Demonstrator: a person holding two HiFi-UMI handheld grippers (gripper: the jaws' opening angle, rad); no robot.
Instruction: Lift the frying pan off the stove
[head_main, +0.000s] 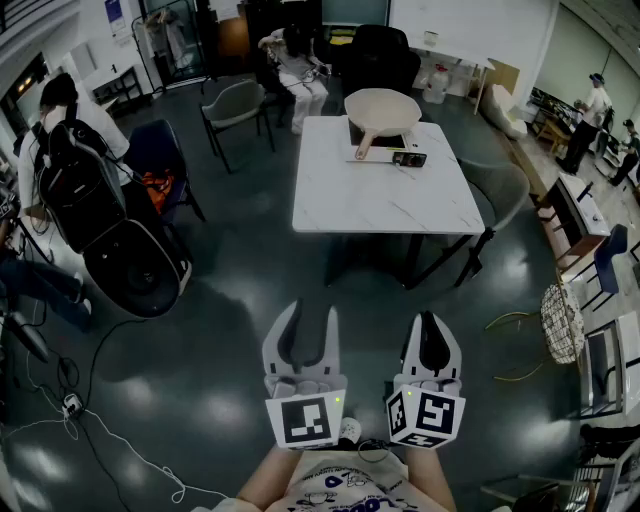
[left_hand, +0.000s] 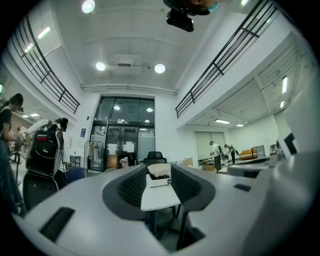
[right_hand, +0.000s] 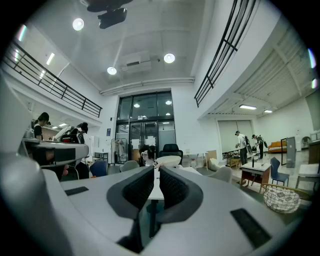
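A cream frying pan sits on a flat black stove at the far end of a white table; its handle points toward me. Both grippers hang low over the dark floor, well short of the table. My left gripper is open with nothing between its jaws. My right gripper is shut and empty. In the left gripper view the pan and table show far off between the open jaws of the left gripper. In the right gripper view the pan shows above the shut right gripper.
A small dark device lies beside the stove. Chairs stand around the table: a grey chair at far left and another on the right. A black suitcase and cables are at left, a wire basket at right. People stand at the room's edges.
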